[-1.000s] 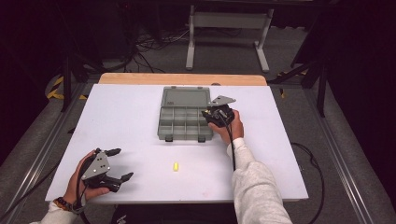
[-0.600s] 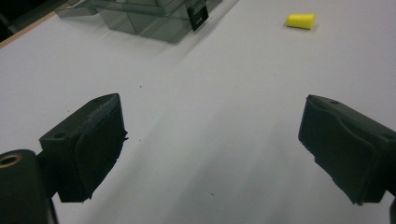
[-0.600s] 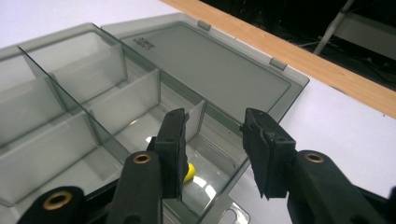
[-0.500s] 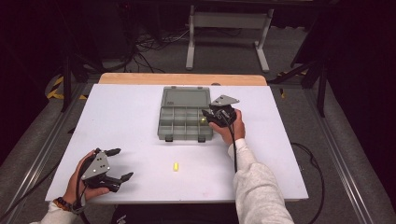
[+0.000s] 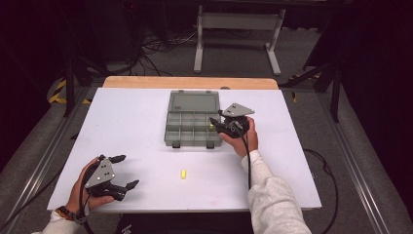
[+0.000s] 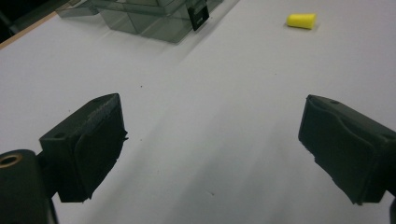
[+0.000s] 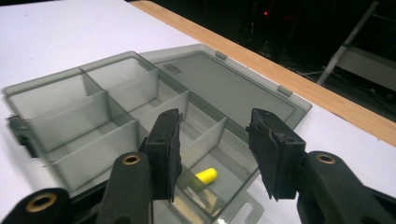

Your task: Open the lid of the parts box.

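A grey see-through compartment box [image 5: 192, 122] lies open at the middle back of the white table [image 5: 131, 122], its lid [image 7: 224, 86] flat behind it. My right gripper [image 5: 215, 125] hovers over the box's right front corner. Its jaws have just been opening and stand open [image 7: 215, 140], with nothing pressed between the pads. Below them a yellow earplug [image 7: 205, 176] lies in a corner compartment. A second yellow earplug [image 5: 183, 174] lies loose on the table in front of the box. My left gripper [image 5: 127, 170] rests near the front left edge, open wide [image 6: 212, 126] and empty.
The other compartments [image 7: 70, 116] that I see hold nothing. A wooden strip [image 5: 190, 82] edges the table's far side, with a metal stand [image 5: 236, 29] and cables on the floor beyond. The box's black latch [image 6: 200, 14] faces my left gripper.
My right gripper has drawn back a little from the box and lifted slightly, its jaws wider than before. The left gripper and the loose earplug have stayed put.
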### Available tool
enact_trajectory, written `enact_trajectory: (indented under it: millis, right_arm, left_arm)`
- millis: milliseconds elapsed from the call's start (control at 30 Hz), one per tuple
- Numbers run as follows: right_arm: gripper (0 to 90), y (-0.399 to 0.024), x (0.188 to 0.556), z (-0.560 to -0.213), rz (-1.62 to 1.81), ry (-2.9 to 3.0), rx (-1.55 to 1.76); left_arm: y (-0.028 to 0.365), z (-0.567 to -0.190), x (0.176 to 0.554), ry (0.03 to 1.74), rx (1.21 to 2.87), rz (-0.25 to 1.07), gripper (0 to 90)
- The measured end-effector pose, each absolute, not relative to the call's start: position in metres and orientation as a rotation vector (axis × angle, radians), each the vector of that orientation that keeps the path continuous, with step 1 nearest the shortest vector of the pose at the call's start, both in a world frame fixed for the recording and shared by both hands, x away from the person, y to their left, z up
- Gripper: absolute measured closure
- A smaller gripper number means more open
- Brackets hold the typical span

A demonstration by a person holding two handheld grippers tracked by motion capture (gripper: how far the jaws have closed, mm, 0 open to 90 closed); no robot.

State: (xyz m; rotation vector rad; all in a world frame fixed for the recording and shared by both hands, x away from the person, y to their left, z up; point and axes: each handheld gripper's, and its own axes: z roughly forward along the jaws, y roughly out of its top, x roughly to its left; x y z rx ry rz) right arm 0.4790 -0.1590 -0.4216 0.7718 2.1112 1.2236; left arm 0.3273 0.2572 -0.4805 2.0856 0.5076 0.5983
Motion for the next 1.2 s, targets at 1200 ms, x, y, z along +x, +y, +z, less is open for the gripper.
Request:
enact_trajectory:
  millis: [1200]
  right_arm:
    - [30.1,-0.128,0.394,-0.441,1.31,2.295,0.443]
  left_arm:
    - [0.257,-0.479,0.326,0.503,2.086,0.61,8.1]
